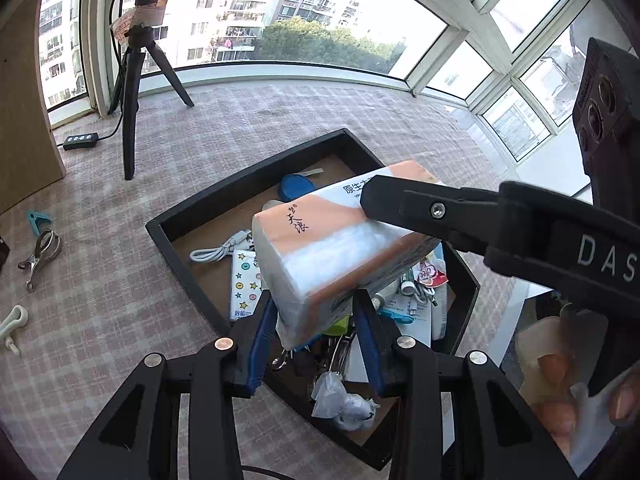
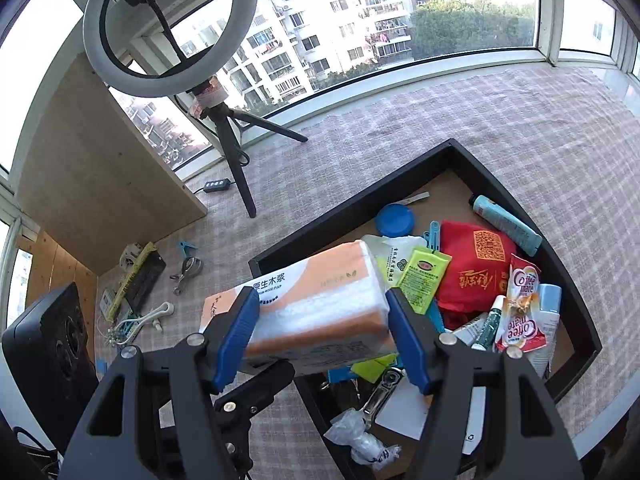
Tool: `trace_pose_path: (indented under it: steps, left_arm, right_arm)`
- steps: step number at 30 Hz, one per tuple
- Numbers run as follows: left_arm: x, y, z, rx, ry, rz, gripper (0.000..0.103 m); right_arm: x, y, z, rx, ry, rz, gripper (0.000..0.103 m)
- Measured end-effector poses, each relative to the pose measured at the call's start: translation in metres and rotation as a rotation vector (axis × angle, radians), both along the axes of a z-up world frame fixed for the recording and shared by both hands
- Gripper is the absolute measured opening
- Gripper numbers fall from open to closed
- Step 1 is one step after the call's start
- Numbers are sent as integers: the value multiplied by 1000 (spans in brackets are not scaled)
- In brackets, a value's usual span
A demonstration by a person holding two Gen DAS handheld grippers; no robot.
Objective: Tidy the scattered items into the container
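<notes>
Left gripper (image 1: 316, 320): blue-padded jaws narrowed onto the near end of the orange-and-white plastic-wrapped tissue pack (image 1: 340, 248), pads pressing both sides. Right gripper (image 2: 320, 328): jaws spread wide across the same pack's length, blue pads against its two ends; in the left wrist view one black finger of it lies across the pack's top. Pack tilted, held up over the near-left part of the black rectangular tray with brown floor (image 2: 360, 204), above the clutter and off the tray floor.

Under and just beside the pack in the tray: crumpled clear plastic wrapper (image 2: 360, 440), metal clip (image 2: 380, 396), yellow-green sachet (image 2: 424, 276), red cloth pouch (image 2: 476, 272), Coffee-mate sachets (image 2: 520, 312), white charging cable (image 1: 216, 250), star-print white card (image 1: 244, 284). Farther in: blue round lid (image 2: 395, 220), light blue tube (image 2: 506, 224) along the far wall.

Outside the tray on the pink checked tabletop (image 2: 520, 128): metal clamp with teal clip (image 1: 40, 248), white hook (image 1: 12, 324), both well apart from the tray. Farthest: black tripod with ring light (image 2: 232, 148).
</notes>
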State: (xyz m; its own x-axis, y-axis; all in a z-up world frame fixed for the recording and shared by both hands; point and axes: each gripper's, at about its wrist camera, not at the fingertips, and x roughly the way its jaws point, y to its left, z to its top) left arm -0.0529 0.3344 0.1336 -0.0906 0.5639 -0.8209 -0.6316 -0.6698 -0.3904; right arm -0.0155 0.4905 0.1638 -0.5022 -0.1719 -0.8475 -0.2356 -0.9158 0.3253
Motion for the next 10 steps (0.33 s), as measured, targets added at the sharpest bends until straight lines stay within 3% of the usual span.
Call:
trace_pose_path:
  steps: [5,10]
  left_arm:
    - [26,37,1,-7,-23,-89,36]
    - [35,46,4,-52,42,-85,53]
  right_arm:
    - [23,41,-1,16,-26,-71,65]
    - [37,78,0,47,-16,-178,65]
